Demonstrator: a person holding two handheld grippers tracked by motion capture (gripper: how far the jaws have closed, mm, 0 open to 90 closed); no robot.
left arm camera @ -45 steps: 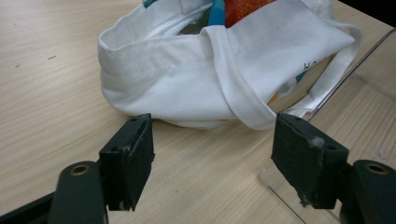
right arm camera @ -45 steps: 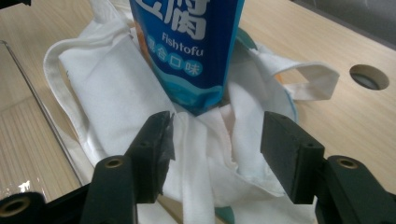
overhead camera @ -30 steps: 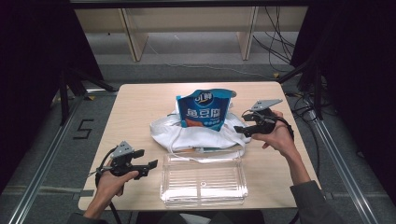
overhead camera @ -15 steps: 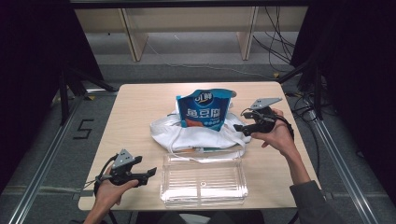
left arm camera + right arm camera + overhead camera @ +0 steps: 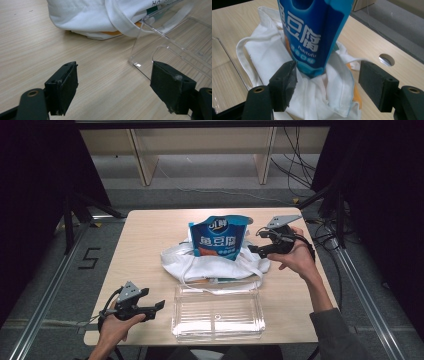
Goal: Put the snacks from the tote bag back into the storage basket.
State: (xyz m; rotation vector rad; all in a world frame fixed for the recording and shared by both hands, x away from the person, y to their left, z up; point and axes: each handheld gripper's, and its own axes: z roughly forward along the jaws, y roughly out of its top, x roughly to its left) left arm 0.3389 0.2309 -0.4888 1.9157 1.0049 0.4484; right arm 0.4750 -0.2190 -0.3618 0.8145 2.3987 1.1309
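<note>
The blue snack pouch (image 5: 218, 239) stands upright in the crumpled white cloth bag (image 5: 210, 262) just past the middle of the table (image 5: 145, 235). The right gripper (image 5: 254, 249) is just beside the pouch at its 3 o'clock, its jaws have just been opening and stand spread clear of it, nothing pinched. The clear plastic box (image 5: 218, 313) lies at the pouch's 6 o'clock. The left gripper (image 5: 159, 306) rests at 7 o'clock, jaws spread, empty, beside the box's corner.
</note>
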